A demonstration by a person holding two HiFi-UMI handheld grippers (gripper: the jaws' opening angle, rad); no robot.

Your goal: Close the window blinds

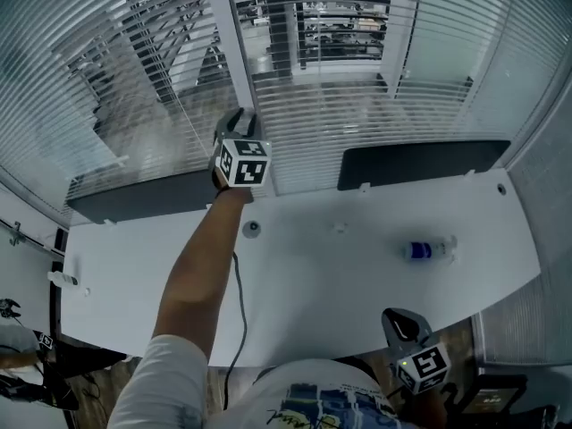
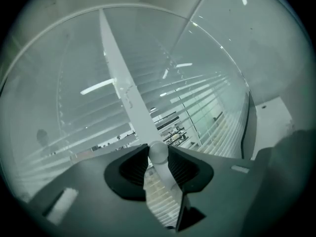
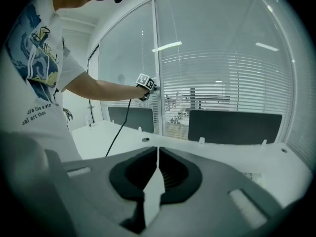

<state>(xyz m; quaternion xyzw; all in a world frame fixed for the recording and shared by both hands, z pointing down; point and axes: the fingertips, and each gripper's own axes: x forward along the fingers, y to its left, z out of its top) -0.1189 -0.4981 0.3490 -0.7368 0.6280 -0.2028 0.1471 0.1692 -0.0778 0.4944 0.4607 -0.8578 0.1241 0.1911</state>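
left gripper (image 2: 158, 158) jaws clamped on white blind wand (image 2: 158, 151); right gripper (image 3: 157, 157) jaws together, empty; shirt (image 3: 34, 63) beside them, print partly legible, "like a sta"

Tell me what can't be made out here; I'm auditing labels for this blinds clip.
- Left gripper view: how far the blind wand runs past the left gripper; that gripper's body hides it.
- Head view: water bottle label, too small to read.
- Right gripper view: the left gripper's grip, too small.
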